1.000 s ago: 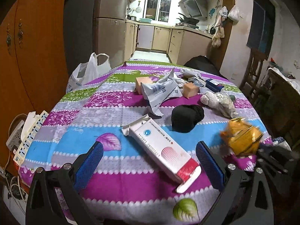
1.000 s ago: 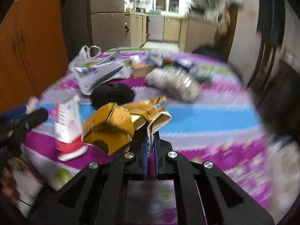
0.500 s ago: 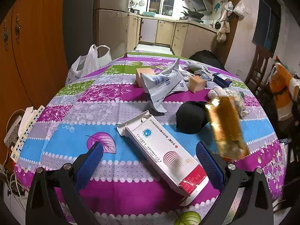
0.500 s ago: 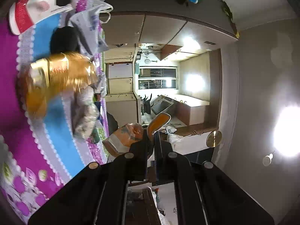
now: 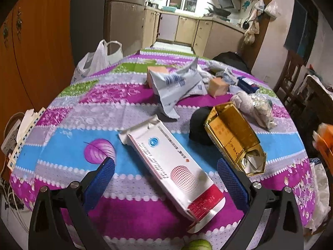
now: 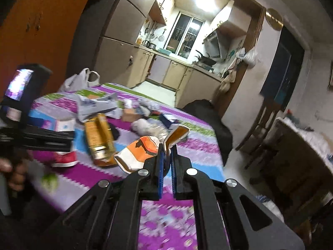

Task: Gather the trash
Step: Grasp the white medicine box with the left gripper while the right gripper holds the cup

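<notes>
Left gripper: tilted downward, blue-padded jaws spread wide with nothing pressed between them.
Left hand: wrapped around its gripper's handle (seen at the edge of the right wrist view, blurred).
Right gripper: jaws nearly together, clamping a flap of an orange-and-white carton, which hangs off to the left of the fingertips.

Gold carton lies open-ended beside long white-red box (flat, flaps open); orange-white wrapper pinched, crumpled.
</notes>
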The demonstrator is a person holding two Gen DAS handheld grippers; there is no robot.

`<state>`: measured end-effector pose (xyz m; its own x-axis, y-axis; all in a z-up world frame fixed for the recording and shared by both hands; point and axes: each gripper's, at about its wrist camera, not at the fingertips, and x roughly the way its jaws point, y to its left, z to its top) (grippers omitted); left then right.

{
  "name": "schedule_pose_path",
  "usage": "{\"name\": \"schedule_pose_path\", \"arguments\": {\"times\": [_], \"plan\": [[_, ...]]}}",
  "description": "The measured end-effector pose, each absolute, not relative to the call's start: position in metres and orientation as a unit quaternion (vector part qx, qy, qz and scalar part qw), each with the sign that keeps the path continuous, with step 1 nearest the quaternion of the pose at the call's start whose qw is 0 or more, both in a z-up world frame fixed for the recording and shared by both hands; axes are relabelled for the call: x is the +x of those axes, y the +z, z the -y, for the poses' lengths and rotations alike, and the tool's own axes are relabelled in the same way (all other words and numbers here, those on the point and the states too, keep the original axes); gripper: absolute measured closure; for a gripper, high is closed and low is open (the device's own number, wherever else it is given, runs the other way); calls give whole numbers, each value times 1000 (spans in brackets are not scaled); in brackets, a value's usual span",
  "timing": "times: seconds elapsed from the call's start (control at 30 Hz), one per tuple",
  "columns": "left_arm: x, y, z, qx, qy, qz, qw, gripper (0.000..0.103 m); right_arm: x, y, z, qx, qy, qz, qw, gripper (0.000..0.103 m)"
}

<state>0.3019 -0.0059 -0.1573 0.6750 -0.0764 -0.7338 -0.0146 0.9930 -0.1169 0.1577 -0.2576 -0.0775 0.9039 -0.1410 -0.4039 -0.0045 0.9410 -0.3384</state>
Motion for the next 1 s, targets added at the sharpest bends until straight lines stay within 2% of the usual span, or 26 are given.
{"name": "schedule_pose_path", "arguments": {"times": [0.2, 0.4, 0.5, 0.77, 1.0], "plan": [[313, -170, 21, -49, -1, -419, 907, 5, 153, -92, 259, -129, -18, -225, 966, 98], [311, -177, 9, -45, -12, -426, 904, 24, 152, -96, 271, -108, -12, -234, 966, 98], [304, -174, -5, -44, -37, -429, 902, 39, 152, -100, 274, -99, -8, -240, 966, 98], [291, -173, -53, -39, -81, -440, 893, 51, 164, -114, 273, -57, 36, -280, 958, 98], [285, -172, -71, -23, -100, -420, 902, 59, 174, -125, 271, -9, 68, -308, 949, 98]]}}
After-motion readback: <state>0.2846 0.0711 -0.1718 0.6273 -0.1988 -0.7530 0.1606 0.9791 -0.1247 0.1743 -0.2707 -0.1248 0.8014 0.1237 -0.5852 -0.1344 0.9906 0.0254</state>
